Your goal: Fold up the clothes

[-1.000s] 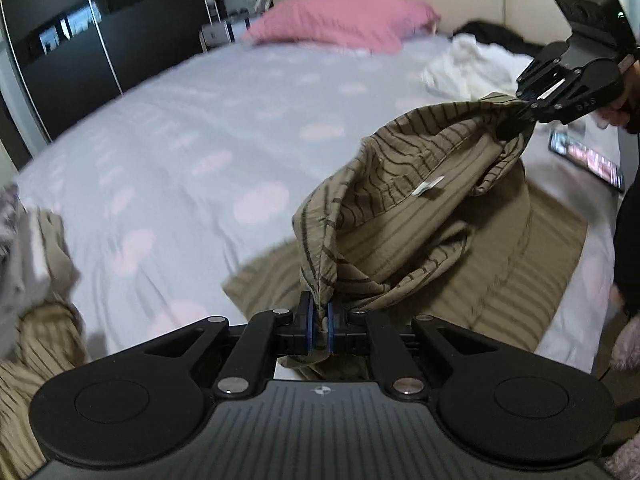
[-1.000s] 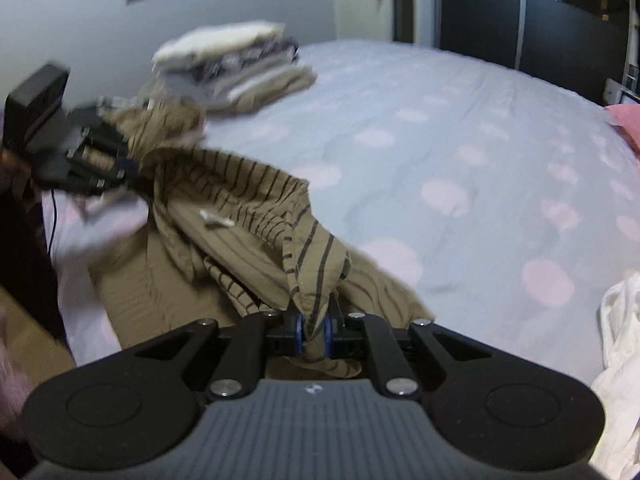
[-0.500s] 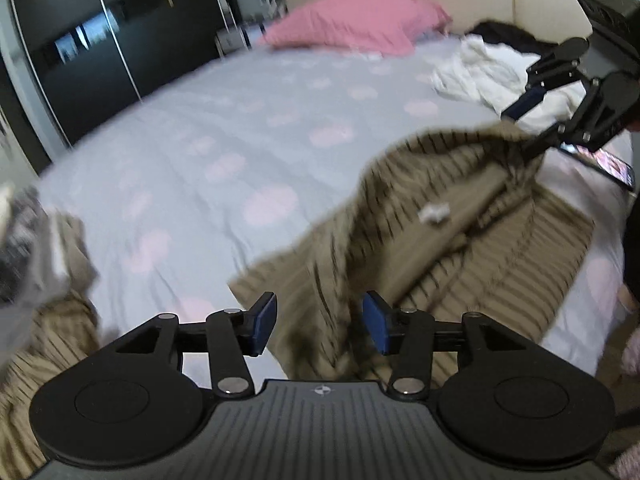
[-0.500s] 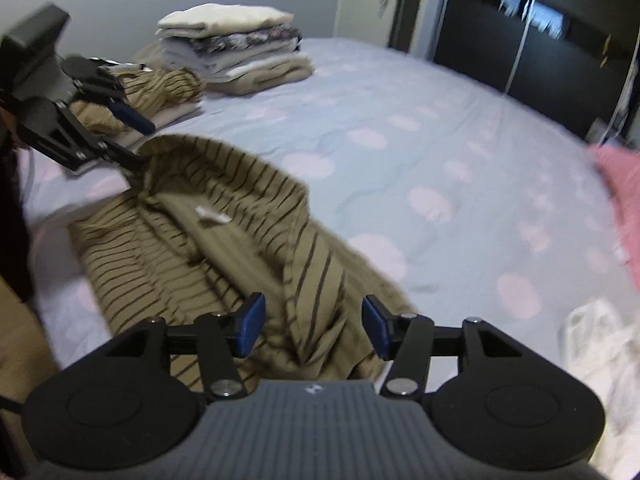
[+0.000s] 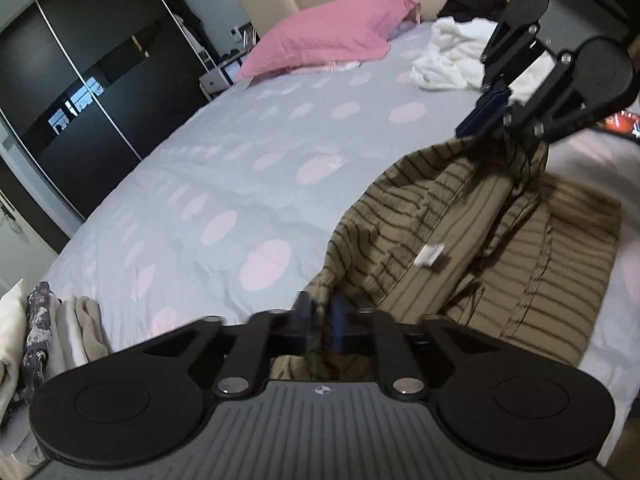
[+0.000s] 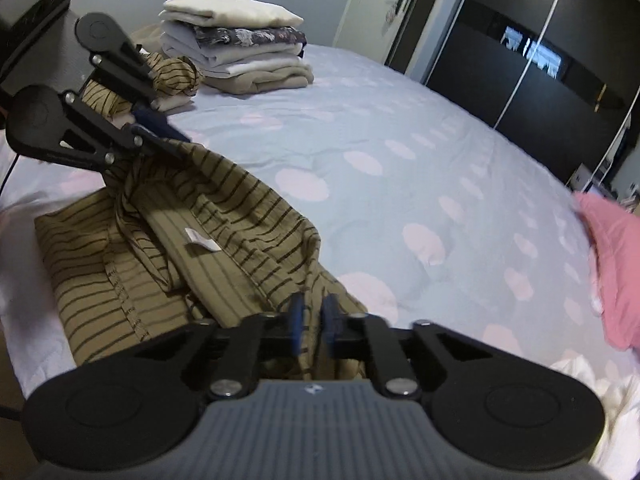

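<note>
A tan garment with dark stripes lies bunched at the near edge of the bed, its white label facing up. My left gripper is at the garment's near fold, its jaws closing with cloth pinched between the blue pads. In the right wrist view the same garment spreads out ahead. My right gripper is also closing its jaws on a fold of it. Each gripper shows in the other's view at the garment's far end: the right gripper and the left gripper.
The bed cover is grey with pink dots. A stack of folded clothes sits at one corner, with another striped piece beside it. A pink pillow, crumpled white clothes and a phone lie near the headboard. A black wardrobe stands alongside.
Both grippers held the garment raised, then opened and let it drop onto the bed. They have now shut again on folds of the garment.
</note>
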Demonstrator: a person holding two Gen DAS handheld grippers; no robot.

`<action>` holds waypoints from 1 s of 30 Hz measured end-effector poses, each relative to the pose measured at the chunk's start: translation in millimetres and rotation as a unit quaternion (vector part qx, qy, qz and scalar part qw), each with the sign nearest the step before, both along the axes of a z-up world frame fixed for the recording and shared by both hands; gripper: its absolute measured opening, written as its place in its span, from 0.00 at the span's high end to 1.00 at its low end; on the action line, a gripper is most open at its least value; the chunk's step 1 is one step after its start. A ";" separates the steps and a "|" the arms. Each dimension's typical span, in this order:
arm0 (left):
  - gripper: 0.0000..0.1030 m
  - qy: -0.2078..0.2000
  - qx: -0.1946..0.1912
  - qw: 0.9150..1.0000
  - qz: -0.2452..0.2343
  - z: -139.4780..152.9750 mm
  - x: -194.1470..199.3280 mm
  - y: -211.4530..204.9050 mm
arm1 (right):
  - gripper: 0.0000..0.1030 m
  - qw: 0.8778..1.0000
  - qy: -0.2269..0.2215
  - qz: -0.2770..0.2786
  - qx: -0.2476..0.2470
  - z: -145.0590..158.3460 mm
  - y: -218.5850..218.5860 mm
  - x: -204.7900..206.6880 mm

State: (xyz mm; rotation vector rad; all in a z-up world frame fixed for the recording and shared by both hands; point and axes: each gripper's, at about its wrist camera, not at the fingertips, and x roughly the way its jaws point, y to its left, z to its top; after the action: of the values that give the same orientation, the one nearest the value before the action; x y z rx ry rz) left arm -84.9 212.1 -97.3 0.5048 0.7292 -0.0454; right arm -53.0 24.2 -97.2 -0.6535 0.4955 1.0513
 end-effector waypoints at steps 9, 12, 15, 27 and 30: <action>1.00 0.016 -0.053 0.998 -0.031 17.3 -35.3 15.7 | 0.96 0.995 0.089 0.050 0.022 10.3 -39.7 -1.1; 1.00 0.034 -0.052 0.997 -0.052 14.7 -48.8 13.2 | 0.96 0.991 0.109 0.075 0.004 6.6 -46.7 -6.0; 1.00 0.059 -0.053 0.994 -0.072 9.4 -59.8 8.6 | 0.96 0.987 0.129 0.097 -0.019 0.1 -51.5 -12.0; 1.00 0.170 0.017 0.976 -0.138 -45.4 -71.9 -18.9 | 0.96 0.969 0.131 0.157 -0.138 -46.5 -37.7 -45.7; 1.00 0.185 0.012 0.974 -0.134 -50.8 -69.9 -19.5 | 0.96 0.967 0.127 0.162 -0.151 -53.3 -35.7 -49.9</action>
State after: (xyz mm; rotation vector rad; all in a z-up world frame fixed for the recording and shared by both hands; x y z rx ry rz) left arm -154.8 192.7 -148.1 0.6233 1.0223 -0.3918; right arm -102.8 -11.6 -150.6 -0.8957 0.8025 1.3931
